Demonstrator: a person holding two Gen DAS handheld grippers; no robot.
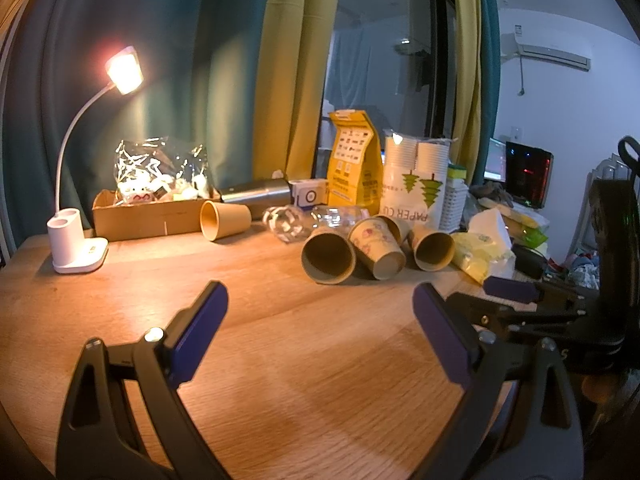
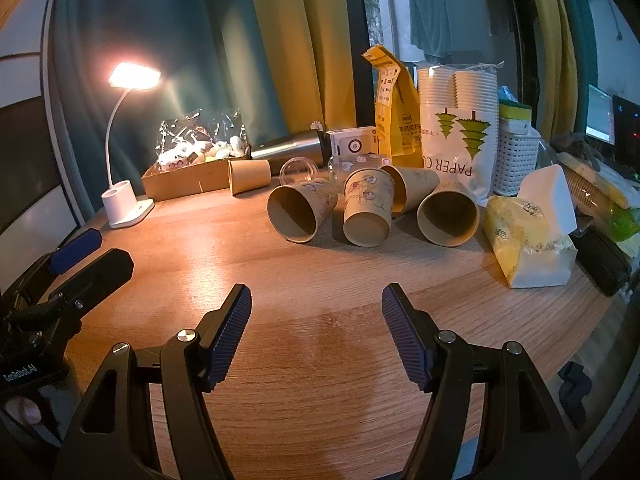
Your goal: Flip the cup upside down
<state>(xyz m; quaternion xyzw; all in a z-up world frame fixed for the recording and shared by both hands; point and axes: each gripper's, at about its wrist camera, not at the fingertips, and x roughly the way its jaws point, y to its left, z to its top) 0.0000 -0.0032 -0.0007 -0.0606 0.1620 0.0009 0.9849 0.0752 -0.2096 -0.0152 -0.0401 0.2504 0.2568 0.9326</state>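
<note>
A fourth paper cup (image 2: 412, 186) is being largely hidden behind the printed cup (image 2: 368, 210). The left gripper (image 2: 76, 256) is being cut off by the right wrist view's left edge.

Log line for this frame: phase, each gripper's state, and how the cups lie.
phase: pre-grasp | left gripper: open, empty | right gripper: open, empty | paper cups: on their sides on table | contact: none
</note>
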